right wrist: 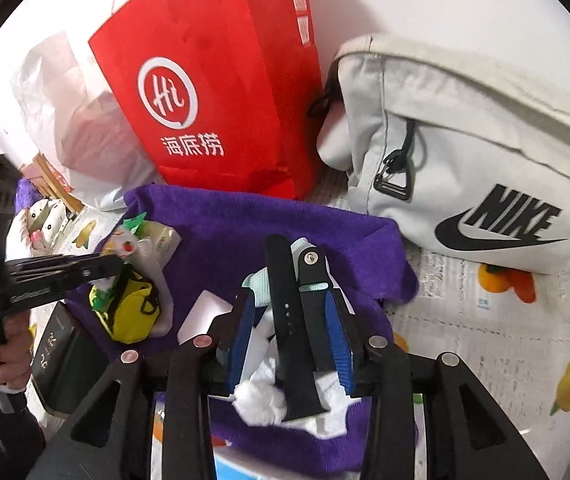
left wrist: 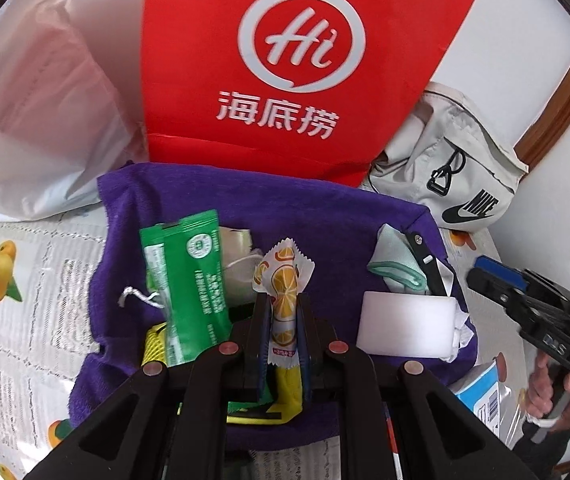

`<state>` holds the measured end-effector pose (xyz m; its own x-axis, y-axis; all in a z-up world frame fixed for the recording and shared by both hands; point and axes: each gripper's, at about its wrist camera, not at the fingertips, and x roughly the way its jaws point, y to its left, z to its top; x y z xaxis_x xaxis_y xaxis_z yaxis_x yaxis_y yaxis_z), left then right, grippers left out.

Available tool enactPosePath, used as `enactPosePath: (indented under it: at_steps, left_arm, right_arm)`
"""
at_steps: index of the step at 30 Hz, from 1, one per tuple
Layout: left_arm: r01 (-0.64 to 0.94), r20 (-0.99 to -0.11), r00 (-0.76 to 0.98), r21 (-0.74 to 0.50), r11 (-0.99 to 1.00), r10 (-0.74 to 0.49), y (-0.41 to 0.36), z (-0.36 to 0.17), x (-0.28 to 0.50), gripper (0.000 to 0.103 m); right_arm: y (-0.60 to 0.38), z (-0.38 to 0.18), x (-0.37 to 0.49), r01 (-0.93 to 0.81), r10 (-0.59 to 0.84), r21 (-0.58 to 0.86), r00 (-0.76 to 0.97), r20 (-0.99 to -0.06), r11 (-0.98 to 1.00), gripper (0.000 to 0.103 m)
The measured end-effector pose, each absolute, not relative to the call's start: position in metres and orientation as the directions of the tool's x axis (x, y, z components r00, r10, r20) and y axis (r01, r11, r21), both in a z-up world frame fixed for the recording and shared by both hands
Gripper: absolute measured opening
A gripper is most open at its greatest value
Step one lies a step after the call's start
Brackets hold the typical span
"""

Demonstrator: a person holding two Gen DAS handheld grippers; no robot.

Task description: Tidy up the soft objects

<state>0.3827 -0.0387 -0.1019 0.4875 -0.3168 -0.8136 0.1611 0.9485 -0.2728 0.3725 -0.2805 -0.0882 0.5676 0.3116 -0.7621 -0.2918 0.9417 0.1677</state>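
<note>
A purple towel is spread on the table with small items lying on it. My left gripper is shut on a sachet printed with orange slices, which stands up between the jaws. Green sachets and a yellow pouch lie to its left, and a white block to its right. My right gripper is over the towel's right part with its blue pads apart. Two black watch straps lie between them on a mint cloth and white tissue; the left pad stands clear of them.
A red paper bag stands behind the towel, with a white plastic bag to its left and a grey Nike bag to its right. The tablecloth has a fruit print. A dark box sits at the near left.
</note>
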Motion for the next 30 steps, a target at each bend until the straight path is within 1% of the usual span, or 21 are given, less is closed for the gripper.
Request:
enactPosePath:
  at_steps: [3,7,10,11,12,13,14,15,17,18,20,21,24,25,28,30]
  left_arm:
    - [0.167,-0.824,0.47,-0.269,0.949,-0.316,-0.046,-0.107,0.389,0.014]
    - [0.173,-0.833,0.448,-0.275,0.946,-0.324,-0.051,-0.114,0.396,0.014]
    - [0.174,-0.838,0.442,-0.271,0.947,-0.321,-0.055,-0.118,0.399,0.016]
    - [0.175,-0.837,0.442,-0.272,0.946,-0.323,-0.056,-0.119,0.399,0.019]
    - [0.18,-0.839,0.438,-0.27,0.946,-0.322,-0.058,-0.12,0.4,0.023]
    - [0.179,-0.842,0.438,-0.263,0.948,-0.316,-0.059,-0.12,0.4,0.033]
    - [0.175,-0.84,0.444,-0.26,0.95,-0.312,-0.06,-0.12,0.401,0.038]
    - [0.176,-0.839,0.445,-0.26,0.949,-0.312,-0.061,-0.121,0.401,0.039]
    - [0.173,-0.84,0.442,-0.262,0.949,-0.313,-0.061,-0.12,0.401,0.048]
    - [0.171,-0.839,0.444,-0.264,0.949,-0.314,-0.061,-0.119,0.4,0.05]
    - [0.166,-0.844,0.438,-0.263,0.95,-0.31,-0.061,-0.118,0.399,0.058]
    - [0.164,-0.846,0.435,-0.262,0.951,-0.308,-0.061,-0.117,0.398,0.059]
    - [0.16,-0.851,0.432,-0.252,0.954,-0.298,-0.061,-0.113,0.393,0.069]
    - [0.16,-0.853,0.433,-0.247,0.956,-0.293,-0.061,-0.111,0.39,0.072]
    - [0.154,-0.849,0.441,-0.248,0.956,-0.291,-0.058,-0.103,0.38,0.074]
    - [0.151,-0.845,0.448,-0.252,0.956,-0.293,-0.055,-0.098,0.373,0.074]
  right_arm:
    - [-0.277,-0.083,0.36,-0.292,0.31,0.164,0.576,-0.756,0.942,0.038]
    - [-0.271,-0.077,0.342,-0.3,0.296,0.137,0.589,-0.752,0.944,0.045]
    - [-0.266,-0.076,0.336,-0.31,0.299,0.13,0.591,-0.749,0.942,0.045]
    - [-0.266,-0.076,0.334,-0.313,0.301,0.132,0.59,-0.749,0.941,0.045]
    - [-0.265,-0.076,0.333,-0.313,0.302,0.132,0.589,-0.75,0.94,0.045]
    - [-0.264,-0.076,0.332,-0.313,0.301,0.132,0.589,-0.75,0.941,0.045]
    - [-0.264,-0.076,0.33,-0.309,0.298,0.132,0.588,-0.752,0.942,0.045]
    - [-0.264,-0.076,0.33,-0.306,0.295,0.13,0.587,-0.754,0.943,0.045]
    - [-0.263,-0.076,0.326,-0.308,0.295,0.13,0.584,-0.757,0.943,0.045]
    - [-0.262,-0.076,0.324,-0.307,0.294,0.129,0.582,-0.759,0.943,0.045]
    - [-0.262,-0.076,0.32,-0.305,0.291,0.129,0.579,-0.761,0.944,0.045]
    - [-0.262,-0.076,0.318,-0.303,0.291,0.131,0.579,-0.762,0.944,0.045]
    - [-0.26,-0.073,0.309,-0.292,0.282,0.126,0.586,-0.76,0.948,0.047]
    - [-0.26,-0.072,0.305,-0.292,0.284,0.129,0.588,-0.758,0.948,0.05]
    - [-0.259,-0.067,0.295,-0.278,0.277,0.13,0.598,-0.752,0.952,0.053]
    - [-0.258,-0.064,0.287,-0.262,0.264,0.125,0.606,-0.75,0.957,0.057]
